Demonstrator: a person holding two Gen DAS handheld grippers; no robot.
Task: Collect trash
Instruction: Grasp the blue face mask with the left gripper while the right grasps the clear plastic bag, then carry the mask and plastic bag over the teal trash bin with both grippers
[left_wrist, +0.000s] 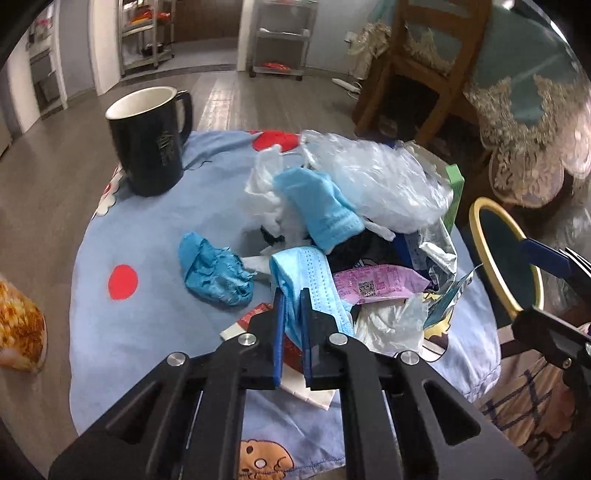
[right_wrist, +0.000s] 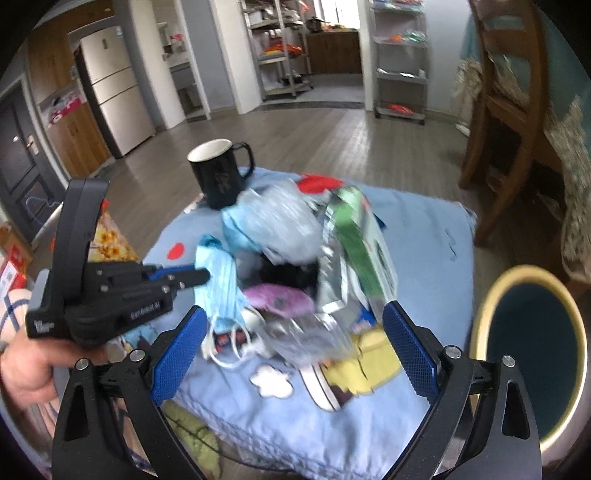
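Observation:
A heap of trash lies on a small table under a light blue cloth (left_wrist: 155, 332): clear plastic bags (left_wrist: 384, 181), blue face masks, a crumpled blue glove (left_wrist: 214, 273), a pink wrapper (left_wrist: 376, 284), silver foil (left_wrist: 439, 258) and a green box (right_wrist: 354, 236). My left gripper (left_wrist: 291, 295) is shut on a blue face mask (left_wrist: 314, 273) at the heap's near edge; it also shows in the right wrist view (right_wrist: 203, 275) with the mask (right_wrist: 218, 284). My right gripper (right_wrist: 291, 347) is open and empty, just above the heap's near side.
A black mug (left_wrist: 151, 140) stands at the table's far left. A dark bin with a yellow rim (right_wrist: 532, 354) stands on the floor right of the table. A wooden chair (left_wrist: 424, 62) is behind. An orange patterned bag (left_wrist: 18, 332) lies left.

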